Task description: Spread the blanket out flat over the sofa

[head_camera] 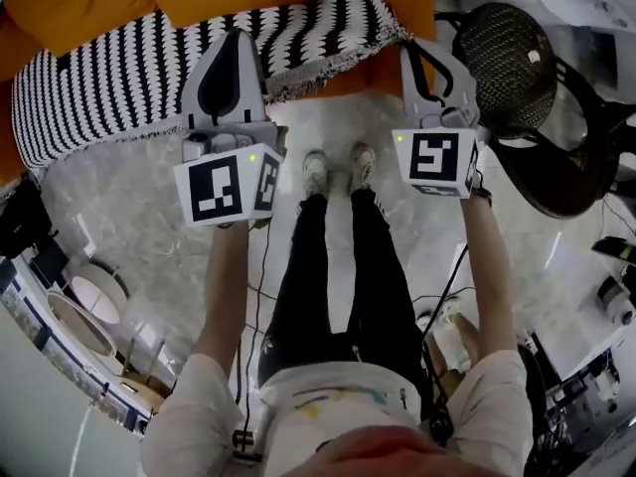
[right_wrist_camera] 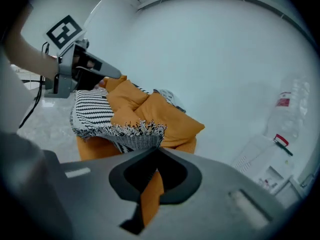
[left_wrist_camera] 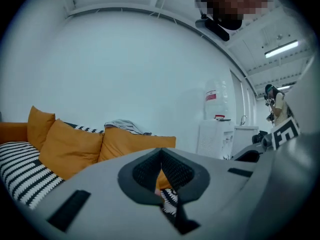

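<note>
Head view: the striped blanket (head_camera: 119, 68) is lying over the seat of the sofa (head_camera: 60, 8), its front edge bunched, and I am holding the left gripper (head_camera: 231, 38) and right gripper (head_camera: 413, 50) at that edge. Left gripper view: the jaws are sitting together, stripes showing only through the gap beneath, so I am counting no hold there. Right gripper view: the jaws are apparently clamping the fringed corner; I judge the pull should go level and outward, edge taut, after pinching on the left.
</note>
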### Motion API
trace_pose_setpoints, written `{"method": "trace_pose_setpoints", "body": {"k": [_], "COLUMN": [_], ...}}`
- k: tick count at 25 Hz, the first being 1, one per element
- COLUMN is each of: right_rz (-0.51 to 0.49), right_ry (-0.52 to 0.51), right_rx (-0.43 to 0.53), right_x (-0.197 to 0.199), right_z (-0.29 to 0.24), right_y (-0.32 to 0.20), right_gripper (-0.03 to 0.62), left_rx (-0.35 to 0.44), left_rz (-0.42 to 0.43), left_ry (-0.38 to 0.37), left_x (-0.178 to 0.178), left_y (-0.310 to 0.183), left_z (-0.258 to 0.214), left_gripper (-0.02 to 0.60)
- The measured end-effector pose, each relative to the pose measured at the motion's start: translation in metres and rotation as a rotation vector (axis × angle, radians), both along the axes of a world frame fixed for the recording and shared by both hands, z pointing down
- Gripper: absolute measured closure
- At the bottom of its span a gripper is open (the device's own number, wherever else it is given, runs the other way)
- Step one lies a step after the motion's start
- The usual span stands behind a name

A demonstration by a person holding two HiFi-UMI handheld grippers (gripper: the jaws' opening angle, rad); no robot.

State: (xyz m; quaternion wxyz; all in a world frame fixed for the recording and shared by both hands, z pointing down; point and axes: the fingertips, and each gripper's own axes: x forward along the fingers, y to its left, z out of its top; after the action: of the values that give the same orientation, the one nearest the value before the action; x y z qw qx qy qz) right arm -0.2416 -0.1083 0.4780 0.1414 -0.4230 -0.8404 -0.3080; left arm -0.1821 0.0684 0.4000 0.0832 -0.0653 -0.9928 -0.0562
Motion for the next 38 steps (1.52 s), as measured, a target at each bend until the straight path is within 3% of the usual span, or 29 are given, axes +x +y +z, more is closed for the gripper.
{"method": "trace_pose_setpoints", "body": {"k": [6,13,20,26,29,31,35,38], "right_rz": [-0.058,-0.175,-0.159,-0.204,-0.209,-0.164,-0.032,-0.026], "right_ry": [0.065,-0.025,0.044,0.080,0.097,0.091,-0.072,-0.062], "right_rx": [0.067,0.307,0.342,0.386,0.424,0.435,0.474,0.518], "right_x": [0.029,0.052,0.083,0.083,0.110,0.128,0.124,0.132], "right_z": [0.105,0.073,0.112,0.132,0.155,0.170,0.194,0.223], "right_y": [-0.018,-0.024,-0.006,0.013,0.003,-0.002,0.002,0.000], "right_gripper": [0.586,0.586,0.586,0.586,0.586,0.586,0.586,0.586], "left_rx": [0.009,0.033,0.031,0.040,0.043,0.036,0.010,0.013], "left_rz": [-0.004,0.049,0.016,-0.015,-0.009,0.019,0.098,0.101], "left_ry": [0.025,0.013,0.051,0.058,0.072,0.030,-0.184,-0.197], "left_x": [-0.013,-0.002,0.028,0.024,0.045,0.070,0.103,0.118], "left_y": [-0.023,-0.036,-0.007,0.014,0.006,0.002,0.010,0.015], "left_z": [0.071,0.004,0.021,0.028,0.037,0.042,0.044,0.058], "left_gripper": [0.566,0.566,0.566,0.566,0.566,0.566,0.566,0.566]}}
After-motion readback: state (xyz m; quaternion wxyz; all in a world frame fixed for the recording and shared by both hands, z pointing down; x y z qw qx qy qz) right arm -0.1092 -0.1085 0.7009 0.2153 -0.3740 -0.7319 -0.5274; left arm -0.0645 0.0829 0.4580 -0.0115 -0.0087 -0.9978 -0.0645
